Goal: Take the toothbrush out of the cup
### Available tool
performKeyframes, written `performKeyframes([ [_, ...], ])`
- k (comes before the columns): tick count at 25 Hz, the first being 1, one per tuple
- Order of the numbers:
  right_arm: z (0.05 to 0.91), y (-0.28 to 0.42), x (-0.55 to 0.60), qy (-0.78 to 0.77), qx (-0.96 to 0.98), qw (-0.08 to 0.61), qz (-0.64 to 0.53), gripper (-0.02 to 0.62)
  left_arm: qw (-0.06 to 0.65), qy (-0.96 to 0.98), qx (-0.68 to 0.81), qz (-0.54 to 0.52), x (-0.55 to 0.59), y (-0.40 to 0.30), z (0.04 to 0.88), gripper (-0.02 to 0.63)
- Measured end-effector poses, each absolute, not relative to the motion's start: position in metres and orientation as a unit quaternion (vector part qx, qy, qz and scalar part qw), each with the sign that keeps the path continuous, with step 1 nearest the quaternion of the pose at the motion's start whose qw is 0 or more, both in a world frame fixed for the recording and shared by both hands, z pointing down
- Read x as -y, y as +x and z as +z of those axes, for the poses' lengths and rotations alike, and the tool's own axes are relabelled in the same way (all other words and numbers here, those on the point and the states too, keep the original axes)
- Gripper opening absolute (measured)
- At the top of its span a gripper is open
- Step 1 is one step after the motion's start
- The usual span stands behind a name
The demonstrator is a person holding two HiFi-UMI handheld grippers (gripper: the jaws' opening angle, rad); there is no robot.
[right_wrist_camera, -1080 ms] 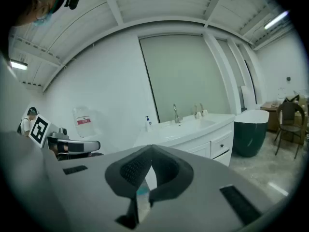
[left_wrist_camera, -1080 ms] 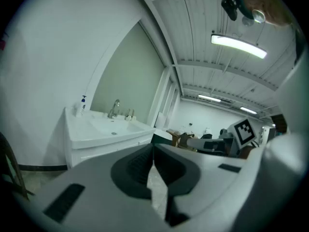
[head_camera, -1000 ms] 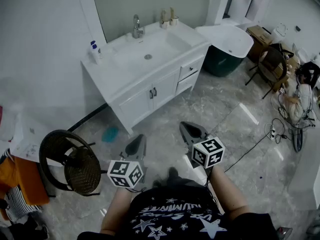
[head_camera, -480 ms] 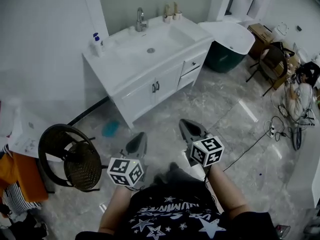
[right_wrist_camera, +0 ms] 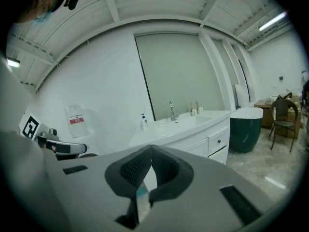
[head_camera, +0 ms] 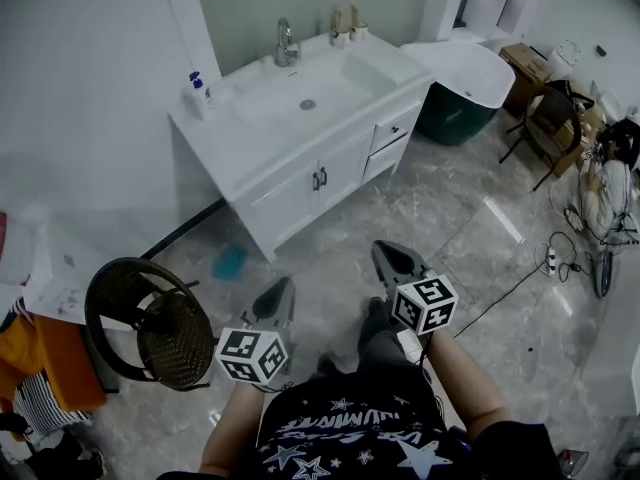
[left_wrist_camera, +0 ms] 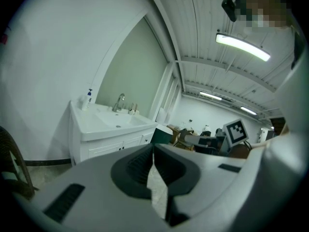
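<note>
While both forearms reach forward from the body at waist height, the left tongs (head_camera: 279, 288) and right tongs (head_camera: 389, 255) point ahead and slightly down, side by side but apart. The right pair is a little further forward. Each carries its marker cube (head_camera: 251, 355) just in front of the hand. In the gripper views, the left tongs (left_wrist_camera: 153, 147) and right tongs (right_wrist_camera: 150, 149) are both clenched. Their tips meet and nothing sits between them.

Well ahead of both tongs stands a white vanity (head_camera: 300, 163) with a basin (head_camera: 305, 96), a faucet (head_camera: 286, 43) and a soap bottle (head_camera: 198, 93) at its left back corner. Bare marble floor lies between the tongs and the vanity, with only a small blue object (head_camera: 229, 261) near its foot. A wicker chair (head_camera: 150, 323) stands just left of the left tongs. Further off to the right are a green-sided tub (head_camera: 460, 83) and a floor cable (head_camera: 505, 293).

The cup (head_camera: 341, 37) sits at the back of the counter, just right of the faucet and far beyond the tips, with a second cup beside it. The toothbrush (head_camera: 339, 20) stands in it, its long axis roughly upright and its top end rising above the rim. It is too small to tell which end is the head.
</note>
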State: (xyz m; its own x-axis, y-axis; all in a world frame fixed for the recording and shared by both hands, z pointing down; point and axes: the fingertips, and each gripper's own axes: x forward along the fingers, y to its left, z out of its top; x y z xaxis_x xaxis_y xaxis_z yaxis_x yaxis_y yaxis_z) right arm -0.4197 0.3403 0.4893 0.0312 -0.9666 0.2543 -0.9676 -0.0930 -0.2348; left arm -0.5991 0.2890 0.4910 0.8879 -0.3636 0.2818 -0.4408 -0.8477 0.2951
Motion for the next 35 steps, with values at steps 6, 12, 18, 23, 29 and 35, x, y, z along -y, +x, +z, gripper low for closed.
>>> performKeyframes([
  [6, 0.484, -0.368, -0.307, 0.721, 0.673, -0.024, 0.163, 0.012, 0.169, 0.952, 0.233, 0.105, -0.256, -0.568, 0.490, 0.020],
  [12, 0.467, -0.294, -0.261, 0.711, 0.690, -0.019, 0.138, 0.012, 0.156, 0.946, 0.265, 0.099, -0.212, -0.506, 0.480, 0.020],
  [18, 0.466, -0.213, -0.222, 0.693, 0.707, -0.012, 0.140, 0.012, 0.164, 0.937, 0.291, 0.101, -0.179, -0.428, 0.478, 0.020],
  [23, 0.471, -0.157, -0.207, 0.684, 0.714, -0.015, 0.150, 0.012, 0.169, 0.932, 0.301, 0.107, -0.170, -0.372, 0.479, 0.020],
  [29, 0.477, -0.105, -0.197, 0.670, 0.725, -0.020, 0.160, 0.012, 0.164, 0.929, 0.315, 0.107, -0.162, -0.317, 0.477, 0.020],
  [35, 0.482, -0.069, -0.194, 0.661, 0.731, -0.023, 0.170, 0.012, 0.165, 0.927, 0.318, 0.116, -0.167, -0.279, 0.478, 0.020],
])
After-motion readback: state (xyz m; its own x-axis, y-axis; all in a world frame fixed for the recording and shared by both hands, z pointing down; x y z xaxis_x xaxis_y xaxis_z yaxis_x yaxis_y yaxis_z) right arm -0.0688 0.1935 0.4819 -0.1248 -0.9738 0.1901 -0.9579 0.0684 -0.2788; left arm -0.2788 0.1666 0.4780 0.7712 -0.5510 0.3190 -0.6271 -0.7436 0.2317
